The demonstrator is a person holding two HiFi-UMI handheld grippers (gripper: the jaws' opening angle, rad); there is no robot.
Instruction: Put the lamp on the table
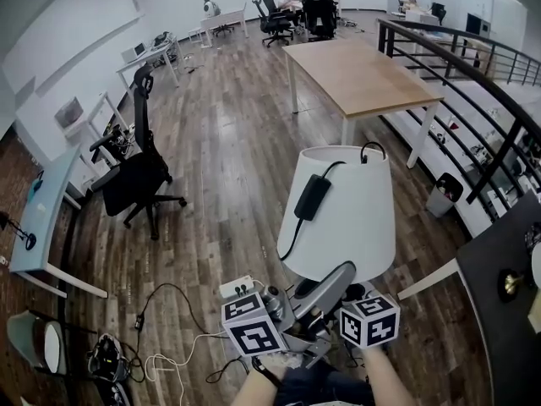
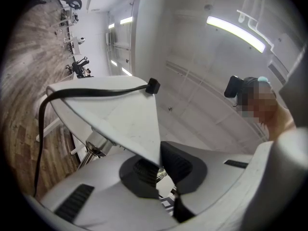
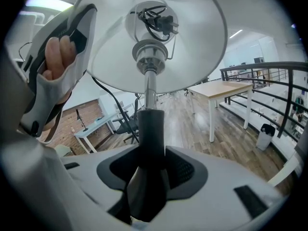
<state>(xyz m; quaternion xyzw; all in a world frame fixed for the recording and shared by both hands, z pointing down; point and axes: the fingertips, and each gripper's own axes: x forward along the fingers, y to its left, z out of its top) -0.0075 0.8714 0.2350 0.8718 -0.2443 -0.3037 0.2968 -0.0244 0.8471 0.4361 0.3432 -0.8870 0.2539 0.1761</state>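
Both of my grippers are on the lamp (image 1: pixel 342 210), which hangs in the air above the wooden floor (image 1: pixel 220 159) and rests on nothing. My left gripper (image 2: pixel 159 165) is pinched almost flat on the lower rim of the shade (image 2: pixel 120 114), with only the thin wall between the ribbed pads. My right gripper (image 3: pixel 151 170) stands wide, clamped around the thick dark sleeve (image 3: pixel 150 143) at the bottom of the stem (image 3: pixel 148 93).

As I judge it, the lift is done and the carrying and setting down are left. The light wood counter (image 1: pixel 363 74) stands ahead of my grippers and well apart from them, its top bare. I take it for the goal but cannot be sure.

The shade is a smooth, matte white cone, wide at the bottom and open at the top. It looks stiff but thin, so a grip on its rim steadies more than it bears weight. Above my right gripper the stem is a slim, polished metal tube that ends in a ringed socket inside the shade. A black rubbery cord (image 2: pixel 91 93) runs over the shade's top edge and down its outside, with a flat oblong block (image 1: pixel 311 197) on it. It hangs loose and could snag when I lower the lamp.
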